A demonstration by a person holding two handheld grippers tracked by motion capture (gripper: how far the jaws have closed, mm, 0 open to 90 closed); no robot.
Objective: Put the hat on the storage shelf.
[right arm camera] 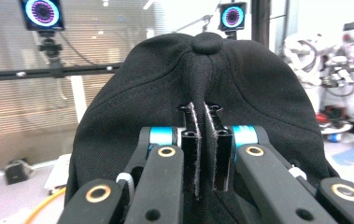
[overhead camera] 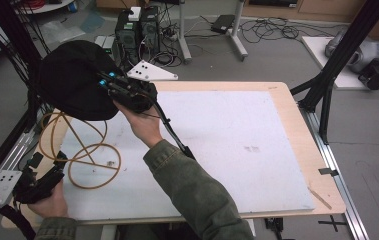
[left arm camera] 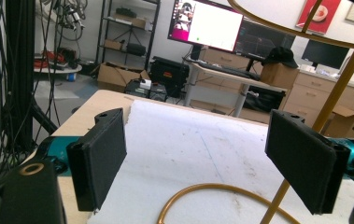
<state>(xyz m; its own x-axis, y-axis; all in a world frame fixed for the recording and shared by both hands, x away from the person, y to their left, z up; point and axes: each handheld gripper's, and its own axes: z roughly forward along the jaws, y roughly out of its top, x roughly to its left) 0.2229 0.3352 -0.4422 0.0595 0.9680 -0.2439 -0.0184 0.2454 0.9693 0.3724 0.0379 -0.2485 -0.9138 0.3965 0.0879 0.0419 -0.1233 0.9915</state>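
A black cap (overhead camera: 74, 80) hangs in the air over the table's far left corner. My right gripper (overhead camera: 108, 85) is shut on a fold of its fabric. In the right gripper view the cap (right arm camera: 202, 79) spreads beyond the jaws, which pinch a ridge below its top button, with the right gripper (right arm camera: 201, 112) closed tight. Under the cap stands a gold wire stand (overhead camera: 84, 150) with a looped base on the white board. At the near left corner my left gripper (overhead camera: 57, 165) is open beside that base. In the left gripper view the stand's rod (left arm camera: 338, 84) rises behind the right jaw of the left gripper (left arm camera: 198, 140).
A white board (overhead camera: 237, 145) covers most of the wooden table (overhead camera: 297, 125). Black frame posts (overhead camera: 337, 60) stand at the right, and cables hang at the far left. Computer cases (overhead camera: 137, 30) and loose cables lie on the floor behind the table.
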